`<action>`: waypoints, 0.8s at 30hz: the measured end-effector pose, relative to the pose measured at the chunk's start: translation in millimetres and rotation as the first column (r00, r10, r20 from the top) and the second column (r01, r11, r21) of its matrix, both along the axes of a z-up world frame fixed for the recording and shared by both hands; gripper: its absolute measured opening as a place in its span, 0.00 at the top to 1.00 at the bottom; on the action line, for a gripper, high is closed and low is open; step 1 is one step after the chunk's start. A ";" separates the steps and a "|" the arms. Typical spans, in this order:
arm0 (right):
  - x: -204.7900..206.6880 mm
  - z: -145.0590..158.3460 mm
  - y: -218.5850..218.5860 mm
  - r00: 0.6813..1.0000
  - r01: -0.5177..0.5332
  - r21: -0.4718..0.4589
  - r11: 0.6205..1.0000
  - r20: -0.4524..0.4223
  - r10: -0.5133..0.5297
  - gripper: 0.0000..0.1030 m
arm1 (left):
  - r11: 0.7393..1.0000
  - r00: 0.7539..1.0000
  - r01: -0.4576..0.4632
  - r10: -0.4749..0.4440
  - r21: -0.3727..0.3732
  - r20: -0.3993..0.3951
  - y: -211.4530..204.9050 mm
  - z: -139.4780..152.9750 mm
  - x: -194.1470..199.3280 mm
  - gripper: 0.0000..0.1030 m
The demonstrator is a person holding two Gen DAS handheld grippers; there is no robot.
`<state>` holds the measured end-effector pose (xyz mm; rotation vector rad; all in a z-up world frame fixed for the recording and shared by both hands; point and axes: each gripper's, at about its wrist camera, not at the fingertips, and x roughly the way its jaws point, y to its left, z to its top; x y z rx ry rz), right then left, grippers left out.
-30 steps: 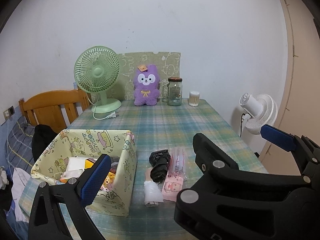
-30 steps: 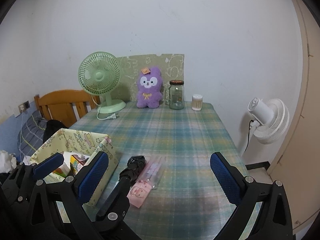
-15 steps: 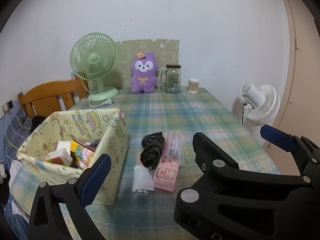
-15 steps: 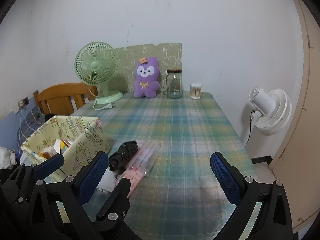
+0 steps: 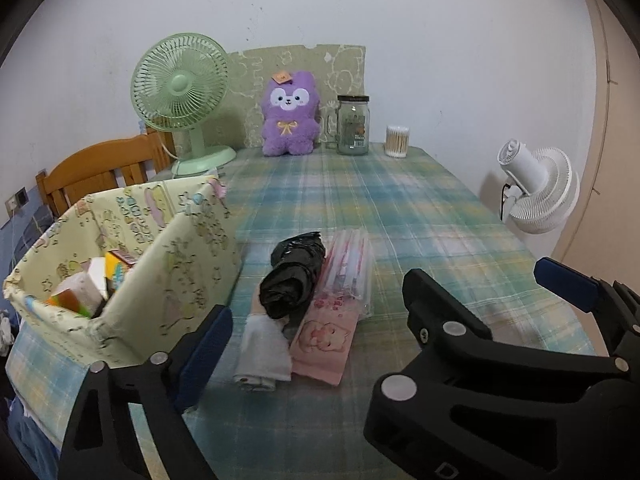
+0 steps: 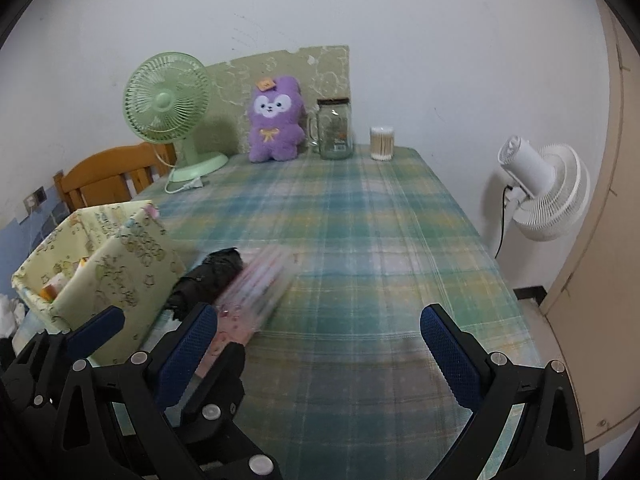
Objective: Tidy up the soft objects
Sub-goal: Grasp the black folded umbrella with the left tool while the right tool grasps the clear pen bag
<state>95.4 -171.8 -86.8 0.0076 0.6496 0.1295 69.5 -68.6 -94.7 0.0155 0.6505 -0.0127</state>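
Three soft things lie side by side near the tabletop's front edge in the left wrist view: a black bundle point(image 5: 294, 276), a pink pouch point(image 5: 326, 338) and a folded white cloth point(image 5: 262, 354), all just beside the right wall of the patterned fabric box point(image 5: 172, 276). Their long axes run from the front edge toward the back edge, roughly in line with the way the left gripper point(image 5: 384, 312) points. That gripper's jaws have just been closing a little, yet they stand wide with nothing between them; the cluster sits ahead of its left finger rather than centred in the gap. A purple plush toy point(image 5: 290, 116) stands upright at the back edge, well apart from both claws.

From the right wrist view, blurred near the front, the same black bundle point(image 6: 210, 284) and pink pouch point(image 6: 252, 300) lie ahead of and just beyond the left finger of the right gripper point(image 6: 320, 344), which is spread wide and empty. Between them and the box point(image 6: 116, 268) part of the left gripper's frame shows. The left hand looks the nearer to the cluster and to the box, so I judge a short shift toward the box side would bracket a piece across its narrow width.
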 end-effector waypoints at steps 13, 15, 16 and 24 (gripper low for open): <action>33.2 0.6 -8.4 1.000 0.011 0.033 0.999 -0.007 -0.011 0.00 | 0.998 0.999 -0.039 0.040 0.042 -0.010 0.7 3.1 37.6 0.28; 38.9 0.4 -6.7 1.000 0.007 0.032 0.999 -0.008 -0.007 0.00 | 0.998 0.998 -0.048 0.050 0.034 -0.039 4.8 0.5 46.2 0.38; 41.3 0.0 -5.8 1.000 0.004 0.031 1.000 -0.008 -0.004 0.00 | 0.998 0.997 -0.053 0.055 0.031 -0.049 6.3 -1.4 49.0 0.40; 54.8 -14.2 0.8 0.999 -0.003 0.011 1.000 -0.045 0.003 0.00 | 0.999 0.990 -0.035 0.039 0.030 -0.135 12.6 -21.4 61.8 0.67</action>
